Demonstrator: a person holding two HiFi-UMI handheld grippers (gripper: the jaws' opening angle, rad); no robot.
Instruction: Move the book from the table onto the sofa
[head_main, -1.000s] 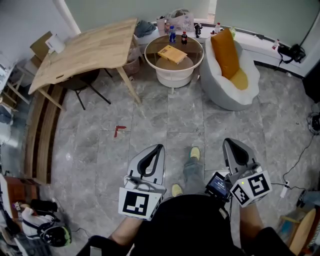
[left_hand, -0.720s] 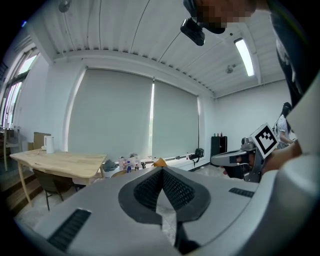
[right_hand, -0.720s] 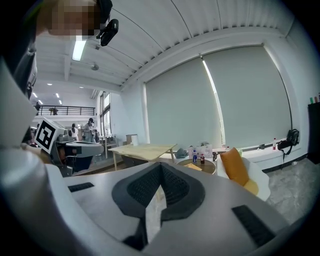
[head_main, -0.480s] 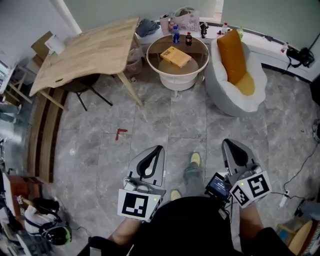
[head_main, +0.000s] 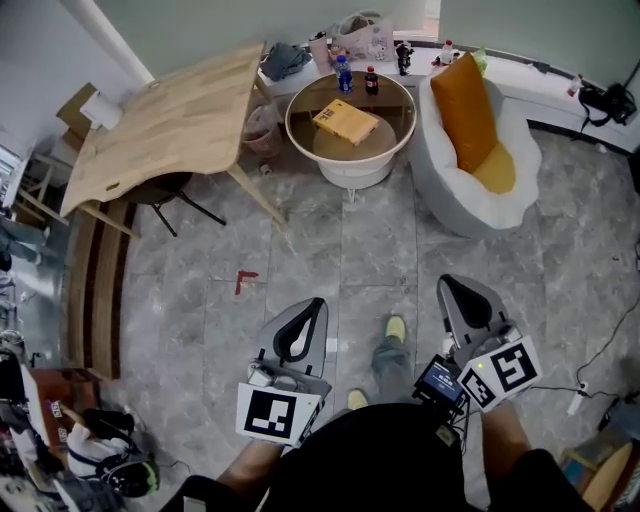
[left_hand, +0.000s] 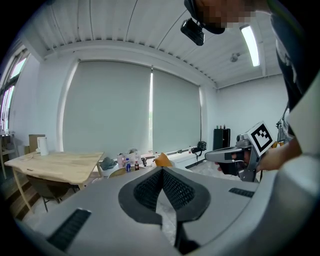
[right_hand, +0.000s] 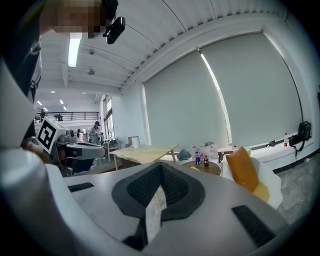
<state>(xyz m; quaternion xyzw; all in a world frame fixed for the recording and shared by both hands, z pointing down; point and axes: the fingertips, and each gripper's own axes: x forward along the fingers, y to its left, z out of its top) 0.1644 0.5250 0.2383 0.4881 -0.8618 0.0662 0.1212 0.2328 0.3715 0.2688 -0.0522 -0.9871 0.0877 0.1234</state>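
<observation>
Book (head_main: 345, 121), yellow, lies flat on the round table (head_main: 388, 140), near two small bottles (head_main: 343, 72) at the table's far edge and apart from the white sofa (head_main: 470, 205) just to the right, where an orange cushion (head_main: 465, 105) leans against the back. A wooden desk (head_main: 170, 120) stands to the table's left. Well apart from all this, over the grey floor (head_main: 300, 230), the left gripper (head_main: 312, 308) and the right gripper (head_main: 452, 290) are held side by side pointing toward the table, each with its jaws closed together on nothing.

Book (head_main: 345, 121) on table (head_main: 305, 93), sofa (head_main: 450, 195) right
</observation>
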